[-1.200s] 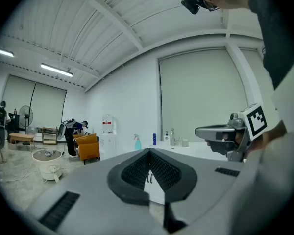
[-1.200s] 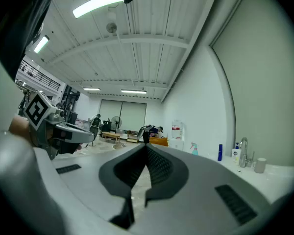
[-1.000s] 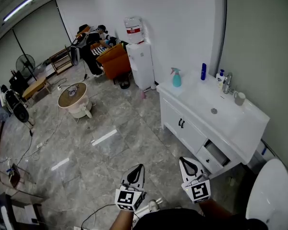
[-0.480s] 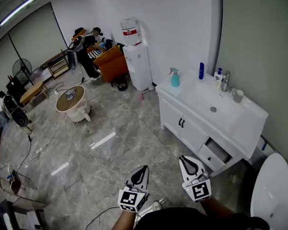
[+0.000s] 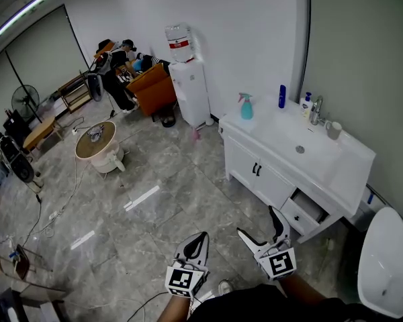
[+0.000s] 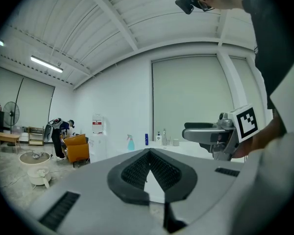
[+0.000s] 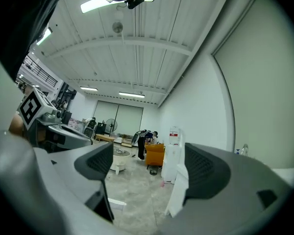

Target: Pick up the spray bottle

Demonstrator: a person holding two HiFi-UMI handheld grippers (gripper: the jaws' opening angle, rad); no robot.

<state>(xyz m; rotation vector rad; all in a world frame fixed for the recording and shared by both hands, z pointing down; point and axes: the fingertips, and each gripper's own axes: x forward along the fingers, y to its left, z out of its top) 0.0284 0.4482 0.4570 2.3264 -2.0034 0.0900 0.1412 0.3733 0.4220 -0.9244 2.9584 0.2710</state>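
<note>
The bottle stands upright well ahead, nearer the right gripper, whose empty jaws have just opened wide. The left gripper is closed.

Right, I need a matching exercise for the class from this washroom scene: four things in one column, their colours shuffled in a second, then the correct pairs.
Things
1 spray bottle
2 armchair
3 water dispenser
4 slim bottle by the wall

Colours
A orange
B dark blue
C teal
D white

Pairs: 1-C, 2-A, 3-D, 4-B
</note>
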